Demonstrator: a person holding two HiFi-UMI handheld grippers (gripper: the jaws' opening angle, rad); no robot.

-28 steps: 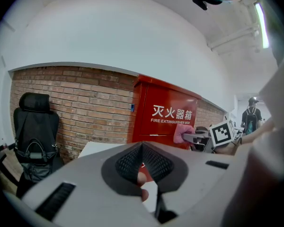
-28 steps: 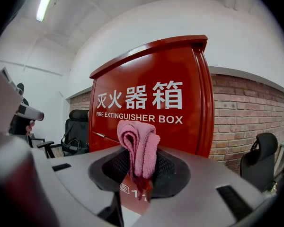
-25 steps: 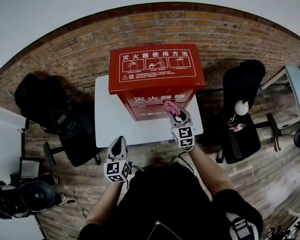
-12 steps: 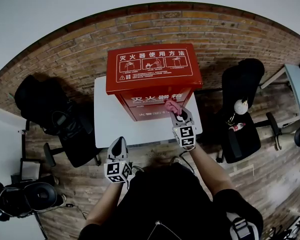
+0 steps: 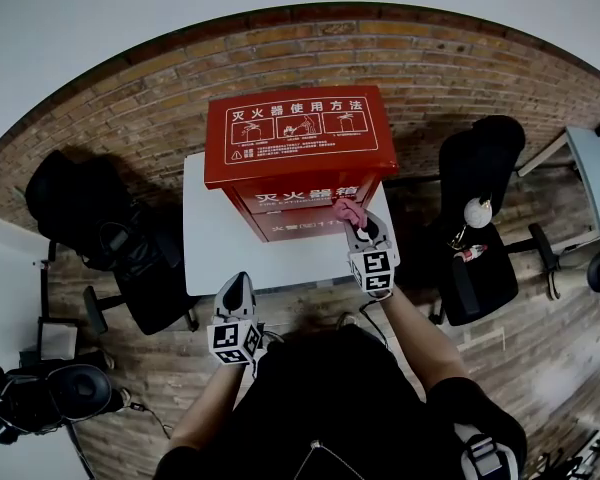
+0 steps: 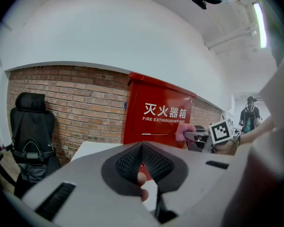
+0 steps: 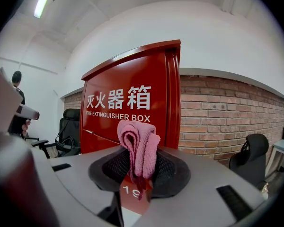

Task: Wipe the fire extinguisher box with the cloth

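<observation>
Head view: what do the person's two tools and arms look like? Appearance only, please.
The left tool and the right tool both have pale grey bodies that taper toward the tip. Each carries a white cube printed with black square markers. The gripper views show black ribbed pads lining the jaws. The person wears a black top with short sleeves.

Red fire ext. box (image 5: 295, 133) stands on white table (image 5: 215, 253), prob. at back edge.
</observation>
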